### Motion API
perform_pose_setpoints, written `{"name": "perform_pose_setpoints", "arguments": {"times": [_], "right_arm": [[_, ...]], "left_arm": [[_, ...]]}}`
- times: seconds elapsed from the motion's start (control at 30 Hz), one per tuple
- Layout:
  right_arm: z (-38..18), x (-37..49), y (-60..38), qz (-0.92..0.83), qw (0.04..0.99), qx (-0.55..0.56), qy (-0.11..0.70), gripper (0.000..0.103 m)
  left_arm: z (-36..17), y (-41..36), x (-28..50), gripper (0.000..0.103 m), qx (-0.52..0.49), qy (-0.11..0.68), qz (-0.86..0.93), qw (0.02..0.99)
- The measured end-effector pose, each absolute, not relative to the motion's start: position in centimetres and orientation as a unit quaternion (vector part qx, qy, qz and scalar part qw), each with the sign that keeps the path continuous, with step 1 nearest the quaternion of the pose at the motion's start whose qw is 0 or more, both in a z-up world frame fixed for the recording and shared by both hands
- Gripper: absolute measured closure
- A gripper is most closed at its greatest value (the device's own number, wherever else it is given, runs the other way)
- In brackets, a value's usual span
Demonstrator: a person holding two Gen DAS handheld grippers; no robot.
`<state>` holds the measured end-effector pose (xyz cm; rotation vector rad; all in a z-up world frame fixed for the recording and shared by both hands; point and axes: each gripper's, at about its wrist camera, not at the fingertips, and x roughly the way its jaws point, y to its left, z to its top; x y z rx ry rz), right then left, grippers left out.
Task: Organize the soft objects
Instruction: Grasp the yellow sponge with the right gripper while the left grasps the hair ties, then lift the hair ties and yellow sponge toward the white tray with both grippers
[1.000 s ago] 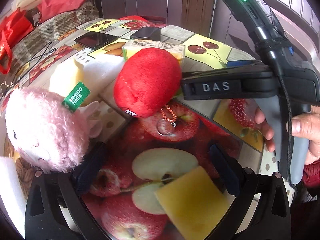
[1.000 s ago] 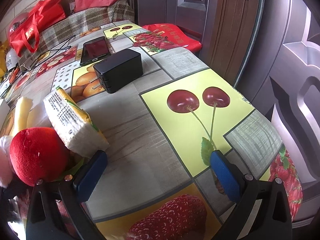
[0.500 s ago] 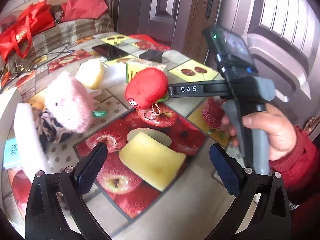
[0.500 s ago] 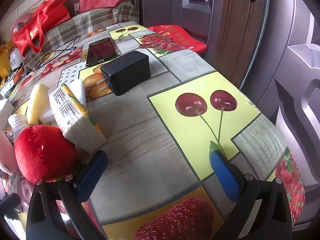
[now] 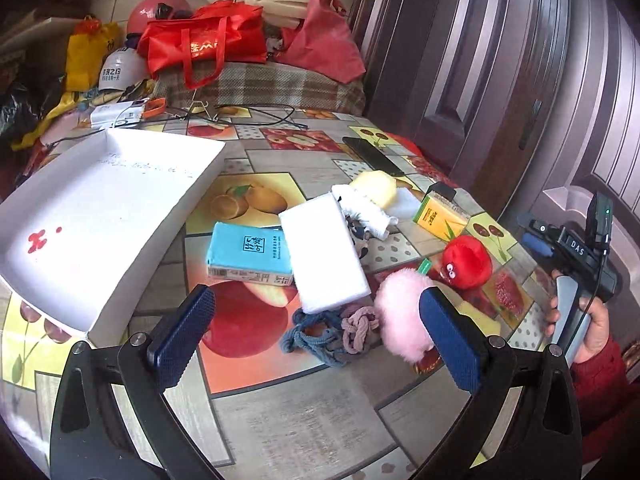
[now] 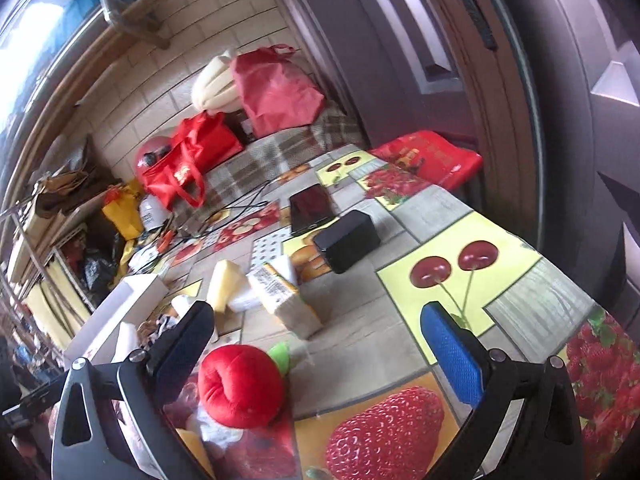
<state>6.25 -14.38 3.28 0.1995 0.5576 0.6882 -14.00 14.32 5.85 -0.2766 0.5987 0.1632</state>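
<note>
Left wrist view showed the soft things scattered on a fruit-print table [image 5: 256, 364], all ahead of the left gripper [image 5: 316, 332], whose jaws stood spread wide and empty. A pink plush [image 5: 404, 312] lay just inside its right finger, touching a tangle of blue and mauve cords [image 5: 332, 332]. Beyond that, a white foam block [image 5: 322, 252] overlapped a blue tissue pack [image 5: 248, 256]. A red plush [image 5: 466, 260] lay farther right, with a yellow packet [image 5: 438, 220] and a yellow sponge [image 5: 378, 188] behind it. A white tray [image 5: 96, 208] stood far left, holding nothing. At the right edge, a hand [image 5: 596, 320] held the right gripper's handle.

In the right wrist view, the right gripper [image 6: 316, 344] was also spread and empty, the red plush [image 6: 240, 388] lying between its fingers, nearer the left one. Ahead sat the yellow packet [image 6: 284, 296], a black box [image 6: 348, 240] and a phone [image 6: 312, 208].
</note>
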Motion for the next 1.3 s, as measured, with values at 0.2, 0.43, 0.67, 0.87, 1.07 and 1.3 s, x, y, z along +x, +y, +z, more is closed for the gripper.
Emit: {"name": "perform_pose_setpoints", "arguments": {"times": [0.2, 0.43, 0.67, 0.87, 1.07, 1.3], "right_arm": [[3.7, 2.2, -11.3, 0.458, 0.846, -0.050, 0.267, 0.000], [1.3, -1.3, -6.4, 0.520, 0.771, -0.176, 0.324, 0.013], [-1.5, -2.1, -3.4, 0.506, 0.748, -0.243, 0.355, 0.035], [-0.9, -2.5, -4.5, 0.515, 0.745, -0.248, 0.344, 0.064], [4.6, 0.3, -9.5, 0.534, 0.786, -0.057, 0.306, 0.064], [10.4, 7.2, -11.8, 0.522, 0.753, 0.271, 0.294, 0.064]], "left_arm": [[3.8, 11.0, -13.7, 0.000, -0.049, 0.368, 0.037, 0.928], [1.6, 9.3, -11.0, 0.008, 0.005, 0.422, 0.037, 0.906], [0.7, 10.7, -8.5, 0.015, -0.008, 0.443, 0.036, 0.896], [1.1, 10.1, -9.5, 0.070, 0.004, 0.434, 0.013, 0.901], [6.2, 14.9, -14.7, 0.072, -0.175, 0.305, 0.011, 0.936], [13.3, 25.7, -19.4, 0.072, -0.411, 0.076, 0.103, 0.903]]}}
